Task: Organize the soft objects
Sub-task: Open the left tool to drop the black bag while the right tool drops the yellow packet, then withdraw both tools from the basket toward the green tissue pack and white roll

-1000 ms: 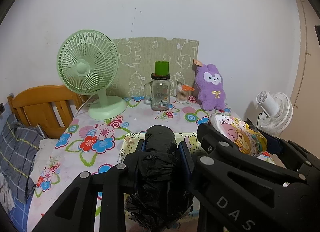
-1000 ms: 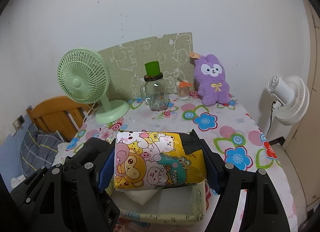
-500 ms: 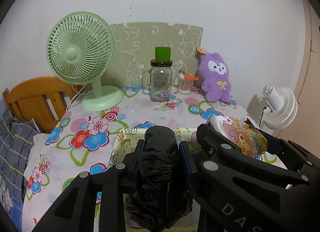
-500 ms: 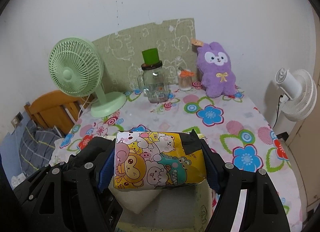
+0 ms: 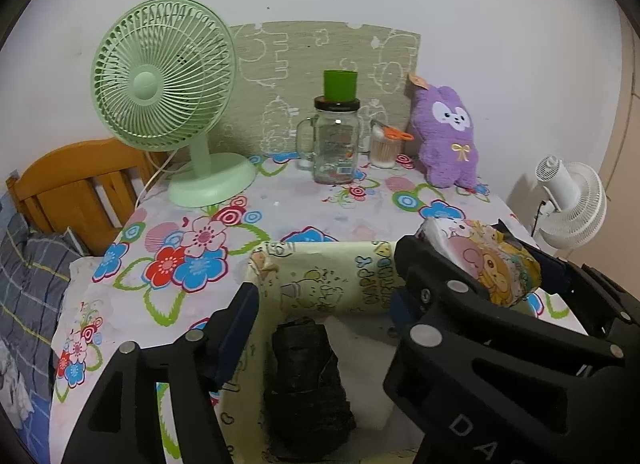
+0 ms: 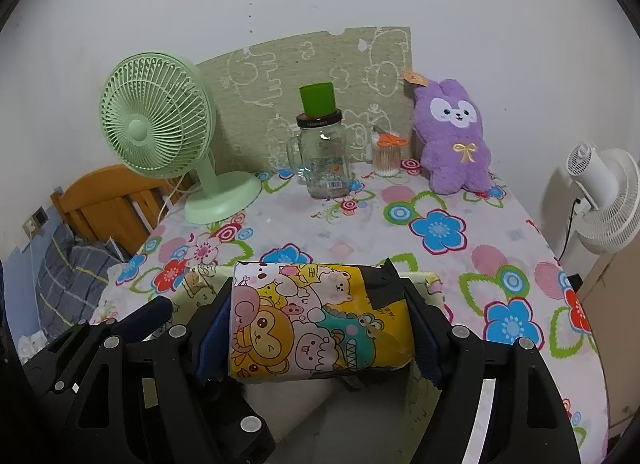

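**Two soft bundles, one dropped in the box, one to follow**

Two grippers hang over the pale yellow fabric box point(image 5: 320, 288) on the flowered table point(image 6: 440, 199). The left gripper point(image 5: 320, 328) is letting go: its jaws are opening, and the black plastic-bag bundle point(image 5: 306, 384) sits loose between them on the box floor, touching neither pad. The right gripper point(image 6: 316, 328) holds the cartoon-printed tissue pack point(image 6: 320, 320) clamped across its ends, above the box. Next, I judge, that pack needs lowering beside the bundle and the jaws spreading, while the left one lifts clear.
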Demonstrator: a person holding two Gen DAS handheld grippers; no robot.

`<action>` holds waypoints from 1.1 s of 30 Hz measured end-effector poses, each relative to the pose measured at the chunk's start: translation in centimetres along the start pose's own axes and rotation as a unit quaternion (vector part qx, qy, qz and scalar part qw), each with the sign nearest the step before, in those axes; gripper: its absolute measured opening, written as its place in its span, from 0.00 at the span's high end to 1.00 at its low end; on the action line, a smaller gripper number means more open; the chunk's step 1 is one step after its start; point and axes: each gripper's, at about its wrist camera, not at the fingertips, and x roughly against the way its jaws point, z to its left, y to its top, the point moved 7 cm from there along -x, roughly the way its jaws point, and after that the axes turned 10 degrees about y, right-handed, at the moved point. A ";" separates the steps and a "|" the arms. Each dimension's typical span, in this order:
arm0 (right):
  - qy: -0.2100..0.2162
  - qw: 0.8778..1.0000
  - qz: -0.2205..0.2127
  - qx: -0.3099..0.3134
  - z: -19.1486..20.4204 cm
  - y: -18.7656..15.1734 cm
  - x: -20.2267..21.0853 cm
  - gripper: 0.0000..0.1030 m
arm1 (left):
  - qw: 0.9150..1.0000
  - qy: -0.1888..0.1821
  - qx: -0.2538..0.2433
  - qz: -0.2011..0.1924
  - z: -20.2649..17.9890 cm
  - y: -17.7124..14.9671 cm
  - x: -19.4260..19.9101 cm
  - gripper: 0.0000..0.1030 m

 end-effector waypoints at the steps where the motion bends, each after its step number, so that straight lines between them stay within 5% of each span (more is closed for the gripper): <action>1: 0.002 1.000 0.000 0.002 0.1 0.0 -0.1 0.23 | 1.000 0.002 0.001 0.001 0.1 0.0 -0.1 0.29; 10: 0.026 1.000 0.004 0.008 0.9 -0.1 -0.3 0.10 | 1.000 -0.004 0.000 0.001 0.4 -0.2 0.2 0.13; 33: 0.015 1.000 -0.015 0.009 1.6 -0.5 4.4 0.07 | 0.999 -0.008 -0.006 -0.033 0.0 -0.5 4.8 0.08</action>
